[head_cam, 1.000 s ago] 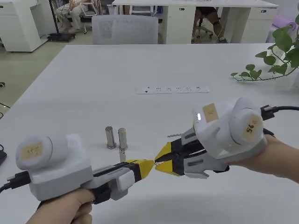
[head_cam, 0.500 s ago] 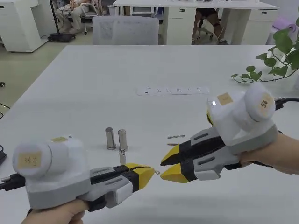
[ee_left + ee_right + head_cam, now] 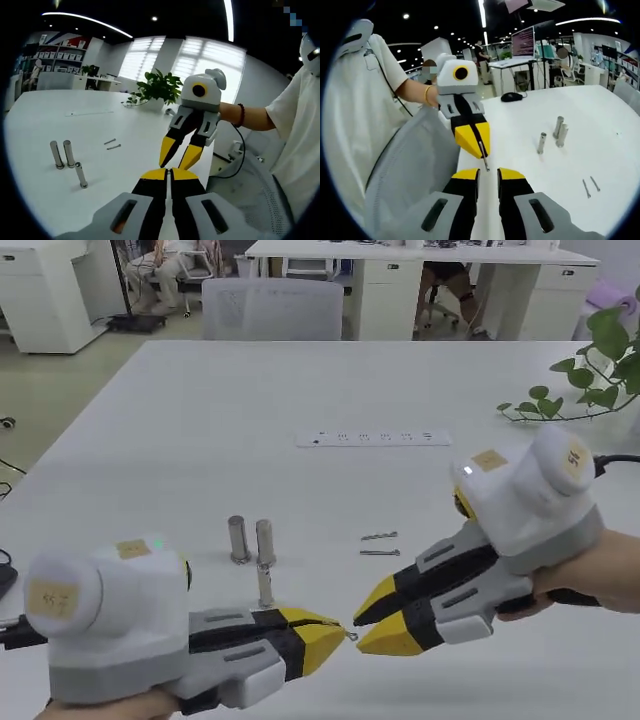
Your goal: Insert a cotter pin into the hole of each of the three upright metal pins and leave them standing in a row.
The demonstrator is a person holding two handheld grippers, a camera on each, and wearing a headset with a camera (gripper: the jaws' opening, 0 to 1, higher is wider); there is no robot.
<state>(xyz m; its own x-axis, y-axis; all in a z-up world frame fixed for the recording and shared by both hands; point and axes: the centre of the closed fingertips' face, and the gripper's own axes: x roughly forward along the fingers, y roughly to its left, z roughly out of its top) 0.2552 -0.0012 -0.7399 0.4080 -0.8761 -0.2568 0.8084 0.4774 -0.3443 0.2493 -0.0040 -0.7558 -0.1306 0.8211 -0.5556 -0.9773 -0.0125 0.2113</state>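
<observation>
Since second ago, drawn back: right gripper (image 3: 358, 629), off tips of left gripper (image 3: 330, 631); small gap between now. Right jaws parted, holding nothing. Left jaws pinched tight on cotter pin (image 3: 482, 156), point sticking out front. Three metal pins (image 3: 264, 539) upright on table (image 3: 300, 390), just beyond left tips. Two spare cotter pins (image 3: 380, 544) flat, right of metal pins. Advice: carry cotter pin to nearest metal pin (image 3: 265, 585), level point with cross hole (too small to make out), push straight and gently, steady with right gripper against toppling.

Right hand-held gripper (image 3: 360, 628) drawn back from left hand-held gripper (image 3: 338, 626), tips apart — jaws parted
</observation>
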